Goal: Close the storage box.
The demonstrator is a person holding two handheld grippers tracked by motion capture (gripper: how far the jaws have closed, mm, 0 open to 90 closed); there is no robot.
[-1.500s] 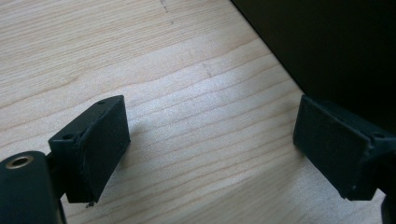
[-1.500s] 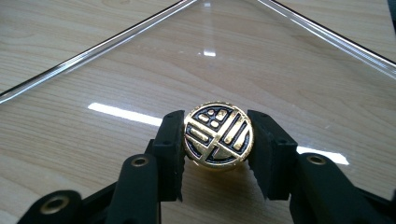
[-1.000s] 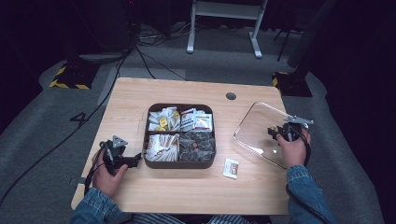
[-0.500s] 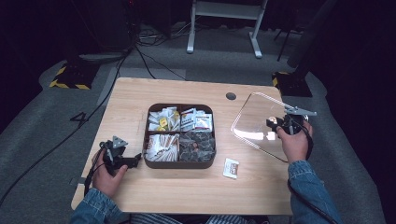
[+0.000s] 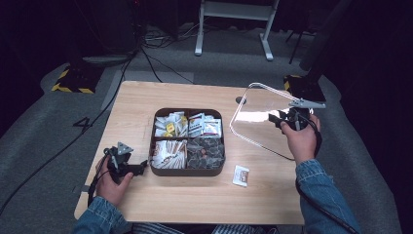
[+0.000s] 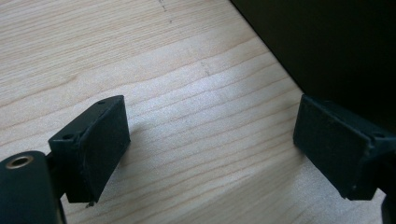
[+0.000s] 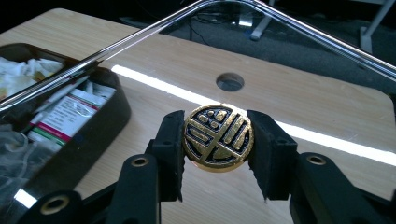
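Here, the right gripper view shows something the high view cannot: a round black and gold knob (image 7: 218, 143) with a line pattern on its face, pinched between the two black jaws of the right gripper (image 7: 218, 154). The knob sits in the middle of a clear lid (image 7: 140, 42) with a shiny edge, and the lid is held up and tilted over the right side of the wooden table (image 5: 185, 204). In the high view the lid (image 5: 258, 114) looks like a see-through sheet with rounded corners, held up just to the right of the dark box (image 5: 187, 171). That box has four parts, all filled with small packets. One small white packet (image 5: 240, 175) lies alone on the table, near the box's front right corner. One round hole (image 7: 229, 81) shows in the table top behind the lid. The left gripper view shows its two jaws spread wide apart over bare wood, with the dark side of the box just beside one jaw. In the high view the left gripper (image 5: 141, 168) rests on the table just left of the box, held in the left hand (image 5: 113, 183).
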